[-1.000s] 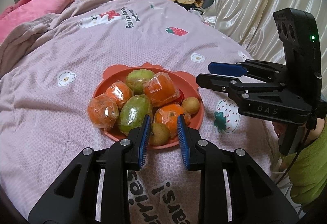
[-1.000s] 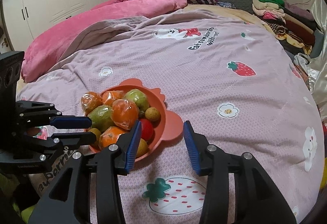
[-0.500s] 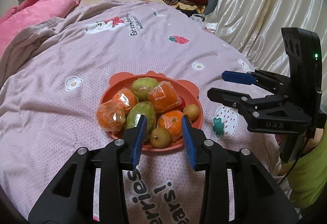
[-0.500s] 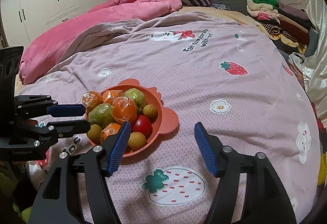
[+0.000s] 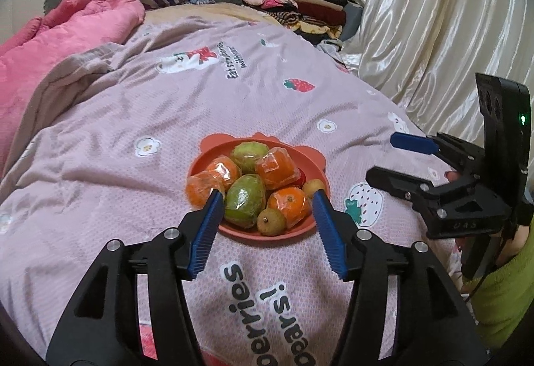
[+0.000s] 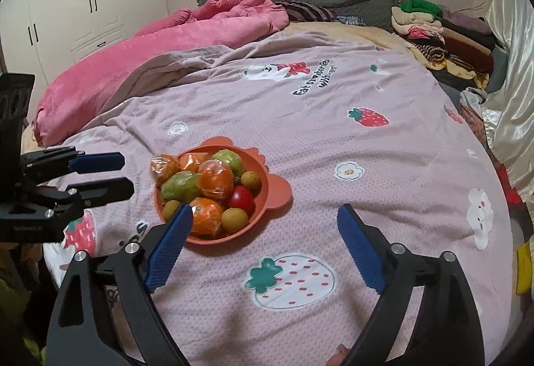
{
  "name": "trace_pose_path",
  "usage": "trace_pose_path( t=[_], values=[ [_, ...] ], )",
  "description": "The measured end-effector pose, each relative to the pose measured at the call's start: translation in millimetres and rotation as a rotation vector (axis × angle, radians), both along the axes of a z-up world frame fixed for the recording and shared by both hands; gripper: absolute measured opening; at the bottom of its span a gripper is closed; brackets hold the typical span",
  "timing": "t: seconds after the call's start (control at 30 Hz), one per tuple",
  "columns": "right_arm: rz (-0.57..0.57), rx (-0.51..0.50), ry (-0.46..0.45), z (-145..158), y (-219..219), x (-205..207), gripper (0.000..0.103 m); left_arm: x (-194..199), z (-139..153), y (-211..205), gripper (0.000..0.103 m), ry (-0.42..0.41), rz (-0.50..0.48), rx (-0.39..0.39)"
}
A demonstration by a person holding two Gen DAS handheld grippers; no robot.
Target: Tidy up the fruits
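An orange bowl (image 5: 308, 227) (image 6: 267, 199) sits on the pink bedspread, heaped with fruit: wrapped oranges (image 5: 278, 167), wrapped green mangoes (image 5: 245, 201) (image 6: 182, 187), small brown longans (image 5: 271, 222) (image 6: 234, 220) and a red tomato (image 6: 241, 198). My left gripper (image 5: 267, 211) hovers just short of the bowl's near rim, jaws opening, nothing between them. My right gripper (image 6: 265, 222) is to the right of the bowl, jaws opening wide and empty. Each gripper shows in the other's view, the right gripper (image 5: 397, 157) and the left gripper (image 6: 110, 175).
A pink quilt (image 6: 150, 55) is bunched at the far left of the bed. Folded clothes (image 6: 434, 35) are stacked at the far right by a satin curtain (image 5: 434, 32). A green sleeve (image 5: 500, 292) holds the right gripper. Wardrobe doors (image 6: 83, 9) stand behind.
Both grippers have opened from nearly shut and drawn back and up from the bowl. The fruit stays in the bowl, unmoved.
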State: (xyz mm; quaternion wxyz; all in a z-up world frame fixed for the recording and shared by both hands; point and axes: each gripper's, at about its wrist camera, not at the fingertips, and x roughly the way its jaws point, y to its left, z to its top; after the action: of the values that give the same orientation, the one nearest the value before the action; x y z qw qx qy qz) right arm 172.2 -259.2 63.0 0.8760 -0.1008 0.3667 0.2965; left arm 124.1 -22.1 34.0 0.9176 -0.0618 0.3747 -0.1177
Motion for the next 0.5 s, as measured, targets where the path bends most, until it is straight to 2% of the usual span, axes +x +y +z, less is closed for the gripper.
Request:
trace_pose_path(
  t=[0.5],
  values=[
    [-0.002, 0.012, -0.027, 12, 9, -34, 0.095, -25, 22, 13, 0.069, -0.050, 0.041, -0.006]
  ],
)
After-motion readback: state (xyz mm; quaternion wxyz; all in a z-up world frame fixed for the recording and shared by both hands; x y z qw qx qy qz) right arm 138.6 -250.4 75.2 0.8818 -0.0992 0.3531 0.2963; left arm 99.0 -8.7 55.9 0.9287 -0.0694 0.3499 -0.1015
